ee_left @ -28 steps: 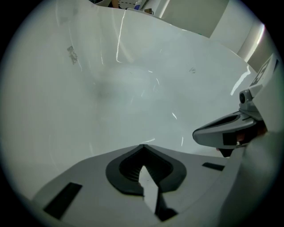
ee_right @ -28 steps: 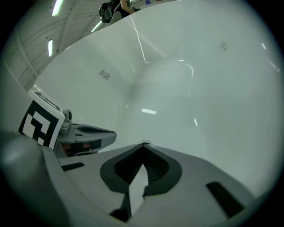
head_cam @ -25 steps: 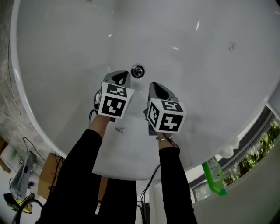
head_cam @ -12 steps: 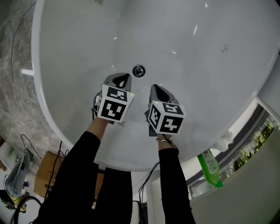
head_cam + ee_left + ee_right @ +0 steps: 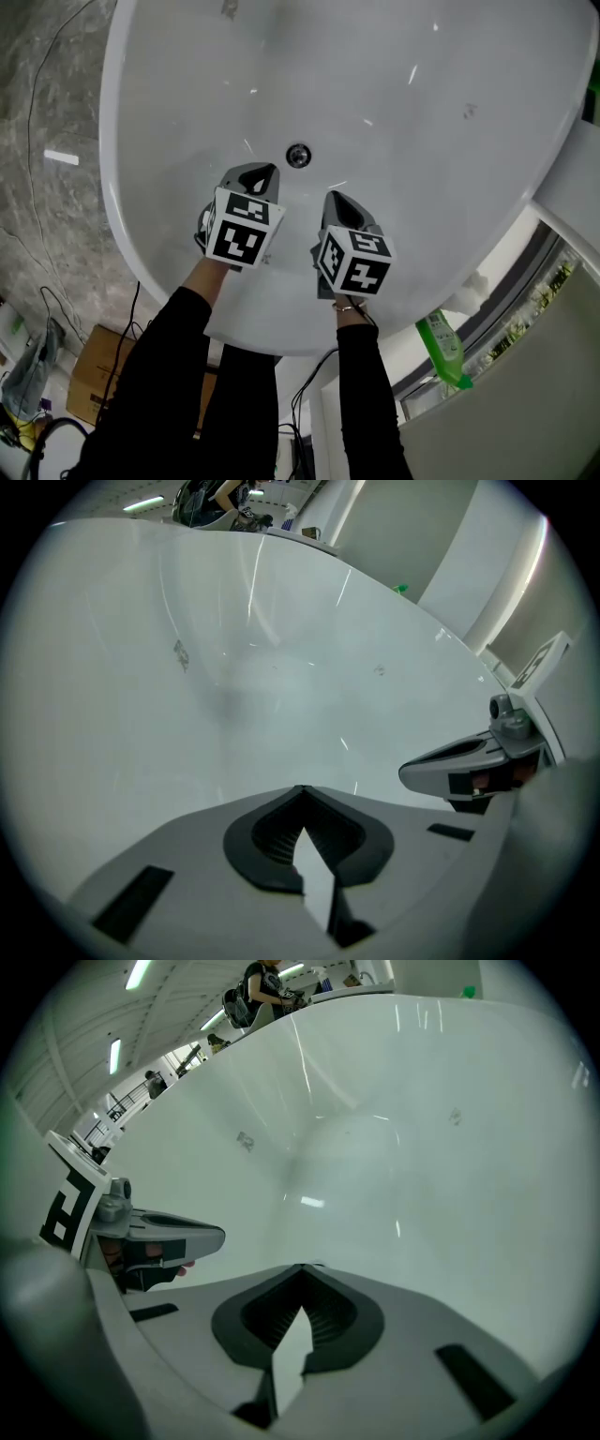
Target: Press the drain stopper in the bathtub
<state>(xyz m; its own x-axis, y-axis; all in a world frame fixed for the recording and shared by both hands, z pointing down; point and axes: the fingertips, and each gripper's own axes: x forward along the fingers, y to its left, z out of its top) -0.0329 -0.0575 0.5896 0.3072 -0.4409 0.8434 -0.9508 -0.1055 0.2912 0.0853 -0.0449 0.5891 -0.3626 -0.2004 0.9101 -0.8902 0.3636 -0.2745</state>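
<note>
Arms outstretched over bathtub (image 5: 450, 187). Left gripper (image 5: 265, 172), jaws pressed together, at drain stopper's (image 5: 298, 155) 7 o'clock; right gripper (image 5: 330, 197), likewise closed, at 5 o'clock.

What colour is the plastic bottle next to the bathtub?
The bottle is bright green; the head view shows it best.

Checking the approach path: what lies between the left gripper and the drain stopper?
Only bare bathtub floor, in the head view, separates left gripper and drain stopper.
</note>
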